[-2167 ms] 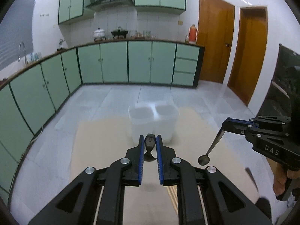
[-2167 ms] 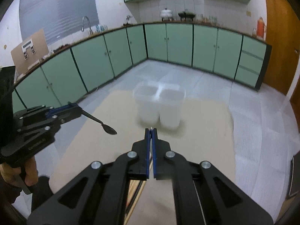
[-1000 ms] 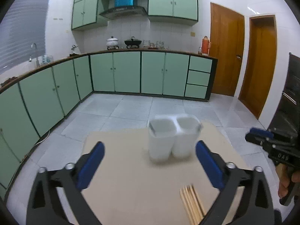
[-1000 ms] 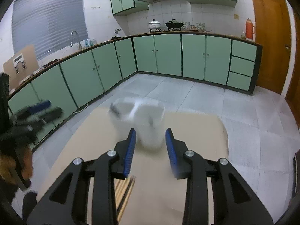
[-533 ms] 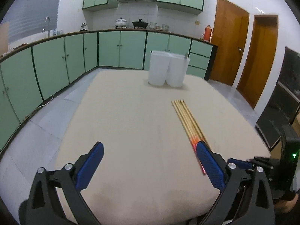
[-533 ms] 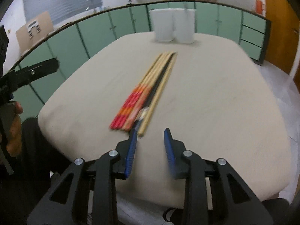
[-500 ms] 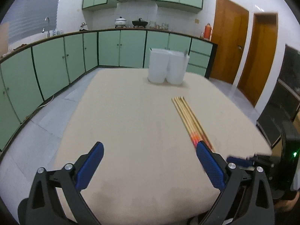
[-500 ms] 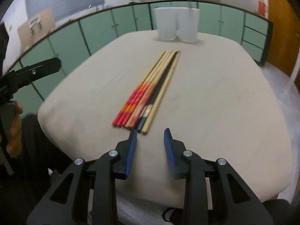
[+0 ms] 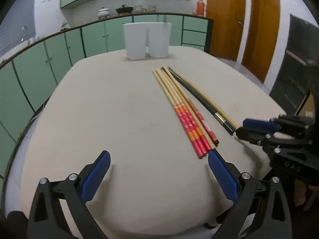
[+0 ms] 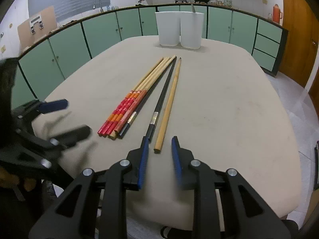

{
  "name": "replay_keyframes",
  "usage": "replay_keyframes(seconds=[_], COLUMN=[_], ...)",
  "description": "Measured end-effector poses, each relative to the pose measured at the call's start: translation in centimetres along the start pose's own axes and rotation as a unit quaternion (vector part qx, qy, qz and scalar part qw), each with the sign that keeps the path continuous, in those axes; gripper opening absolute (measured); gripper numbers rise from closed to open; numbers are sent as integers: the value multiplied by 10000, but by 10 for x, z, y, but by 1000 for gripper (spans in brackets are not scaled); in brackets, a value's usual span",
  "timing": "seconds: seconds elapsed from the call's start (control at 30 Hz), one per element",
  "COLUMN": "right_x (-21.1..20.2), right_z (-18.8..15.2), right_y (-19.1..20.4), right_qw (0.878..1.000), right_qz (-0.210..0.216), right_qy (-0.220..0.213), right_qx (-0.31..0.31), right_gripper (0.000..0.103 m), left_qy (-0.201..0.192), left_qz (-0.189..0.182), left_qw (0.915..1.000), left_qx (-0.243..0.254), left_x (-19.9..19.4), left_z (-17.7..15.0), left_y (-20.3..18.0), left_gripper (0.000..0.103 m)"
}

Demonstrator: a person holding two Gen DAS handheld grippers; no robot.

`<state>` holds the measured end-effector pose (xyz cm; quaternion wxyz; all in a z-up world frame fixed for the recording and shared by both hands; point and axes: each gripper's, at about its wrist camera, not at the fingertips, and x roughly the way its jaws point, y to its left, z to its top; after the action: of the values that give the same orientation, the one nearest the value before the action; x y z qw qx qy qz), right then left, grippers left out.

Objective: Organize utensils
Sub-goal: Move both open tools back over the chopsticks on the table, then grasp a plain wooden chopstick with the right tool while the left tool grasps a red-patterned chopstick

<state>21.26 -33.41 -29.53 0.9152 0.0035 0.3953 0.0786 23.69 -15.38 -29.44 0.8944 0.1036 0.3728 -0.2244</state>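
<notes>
The right claw (image 10: 159, 155) hovers low over the near edge of the beige counter (image 10: 229, 103), its blue pads narrowing. The butt of a plain wooden chopstick (image 10: 168, 105) lies just ahead of the gap between them, not yet pinched. Just left of that stick, beside the claw's left pad, a black chopstick (image 10: 161, 99) runs almost parallel. Both have their thick ends toward the claw and their tips pointing away to the far side of the counter.

Further left of the right claw lies a bundle of red-handled chopsticks (image 10: 127, 107), red ends near, pale tips far, leaning rightward toward the other two as they recede.

The left claw (image 9: 157, 171) is spread wide with nothing between its pads. The red ends of that bundle (image 9: 191, 127) stop just ahead of its right pad, and the long axis slants away to the left.

At the far end stand two white holders (image 10: 179, 29), touching side by side. Only the right wrist view shows a utensil handle (image 10: 192, 8) poking from the right-hand one. The left view alone shows the right claw (image 9: 242, 128) side-on at the plain stick's butt.
</notes>
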Motion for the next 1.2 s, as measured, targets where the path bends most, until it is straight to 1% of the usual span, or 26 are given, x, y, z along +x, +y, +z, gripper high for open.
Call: replay_keyframes(seconds=[0.1,0.27,0.37,0.47,0.53,0.57,0.6,0.63,0.7,0.73,0.77,0.8,0.87,0.93,0.97,1.03,1.07,1.1,1.13,1.17,1.2], right_x=[2,2,4,8,8,8,9,9,8,8,8,8,8,9,9,11,12,12,12,12,12], right_z=[-1,0,0,1,1,2,3,3,3,3,2,3,3,3,4,5,6,6,6,6,6], right_y=[-6,-5,-4,-3,-2,-4,-5,-7,-10,-10,-10,-10,-9,-8,-8,-6,-5,-6,-7,-8,-10], right_qw=[9999,9999,9999,10000,10000,10000,10000,9999,9998,9998,9996,9996,9994,9994,9993,9992,9990,9987,9982,9966,9951], right_qz=[41,65,77,40,-17,-32,-40,-62,-96,-150,-203,-214,-239,-246,-251,-246,-277,-332,-406,-604,-749], right_qy=[42,32,24,3,-8,-8,-8,-14,-32,-42,-49,-51,-69,-79,-86,-90,-102,-124,-150,-198,-227], right_qx=[128,144,130,59,28,49,83,115,154,160,171,188,232,247,268,315,331,361,416,522,603], right_gripper=[24,24,25,25,21,19,15,11,7,7,7,7,7,7,7,8,8,7,7,7,6], left_qy=[112,154,189,156,146,155,153,140,132,125,118,105,94,53,21,-50,-95,-115,-163,-203,-233], left_qz=[240,326,307,225,212,152,125,130,137,148,148,157,227,206,229,266,290,290,254,268,318], left_qw=[9994,9993,9991,9995,9996,9997,9998,9998,9998,9998,9997,9996,9992,9991,9992,9994,9993,9993,9992,9990,9986], left_qx=[201,-74,-205,-151,-103,-98,-102,-86,-52,-78,-149,-202,-306,-359,-320,-222,-199,-212,-276,-304,-342], left_x=[11,10,6,5,5,4,4,3,1,0,-1,-2,0,6,7,12,14,15,17,17,17], left_z=[4,3,0,0,1,1,1,1,0,0,0,0,2,5,7,9,11,12,14,14,14], left_y=[-9,8,19,18,16,16,15,15,16,18,21,23,27,25,23,18,16,16,17,18,19], left_gripper=[96,96,96,95,92,87,82,80,71,69,63,59,58,58,60,61,60,58,52,38,29])
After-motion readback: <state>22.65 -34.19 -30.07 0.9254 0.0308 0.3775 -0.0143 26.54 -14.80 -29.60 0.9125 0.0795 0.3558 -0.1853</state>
